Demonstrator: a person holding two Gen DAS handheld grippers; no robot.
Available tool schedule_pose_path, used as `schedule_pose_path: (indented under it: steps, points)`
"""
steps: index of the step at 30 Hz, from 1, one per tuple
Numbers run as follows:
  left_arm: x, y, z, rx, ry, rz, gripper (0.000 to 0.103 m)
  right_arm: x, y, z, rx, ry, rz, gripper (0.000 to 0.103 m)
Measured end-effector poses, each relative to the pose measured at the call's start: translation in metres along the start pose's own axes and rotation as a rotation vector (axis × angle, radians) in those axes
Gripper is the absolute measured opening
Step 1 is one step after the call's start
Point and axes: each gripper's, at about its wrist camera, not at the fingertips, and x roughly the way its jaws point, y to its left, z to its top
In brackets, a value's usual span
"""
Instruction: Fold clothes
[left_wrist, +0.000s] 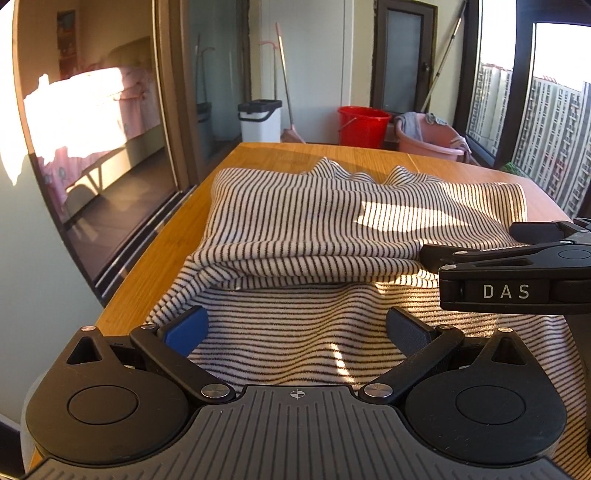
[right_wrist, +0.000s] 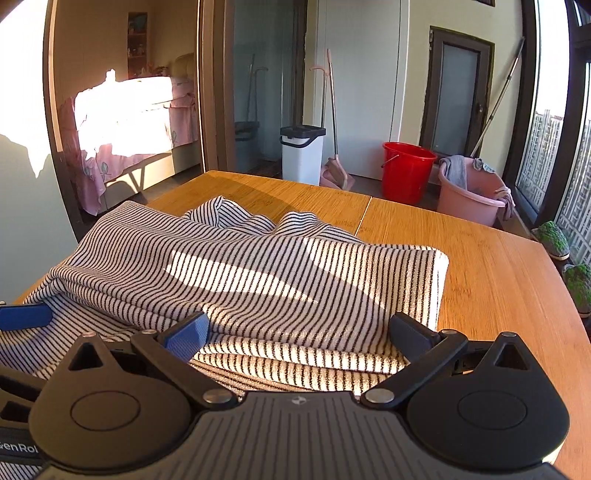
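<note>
Beyond the wooden worktop (right_wrist: 480, 258), well ahead of both jaws, stand a white bin (right_wrist: 302, 153), a red bucket (right_wrist: 406, 171) and a pink tub (right_wrist: 471, 195) hung with cloths; nothing blocks the way to the cloth. The striped garment (left_wrist: 314, 221) lies on the worktop, its far part folded back over the near layer. The left gripper (left_wrist: 297, 325) has its jaws spread wide over the flat near layer, gripping nothing. The right gripper (right_wrist: 298, 334) is likewise wide open, facing the folded edge. Only the left view shows the right gripper's side; only the right view shows bare worktop to the right.
</note>
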Motion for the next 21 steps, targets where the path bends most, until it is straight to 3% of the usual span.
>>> schedule_pose_path:
  steps: [21]
  points:
    - [0.0005, 0.0003, 0.0002, 0.0, 0.0, 0.0, 0.103, 0.0008, 0.0026, 0.0013, 0.0, 0.001, -0.001, 0.103]
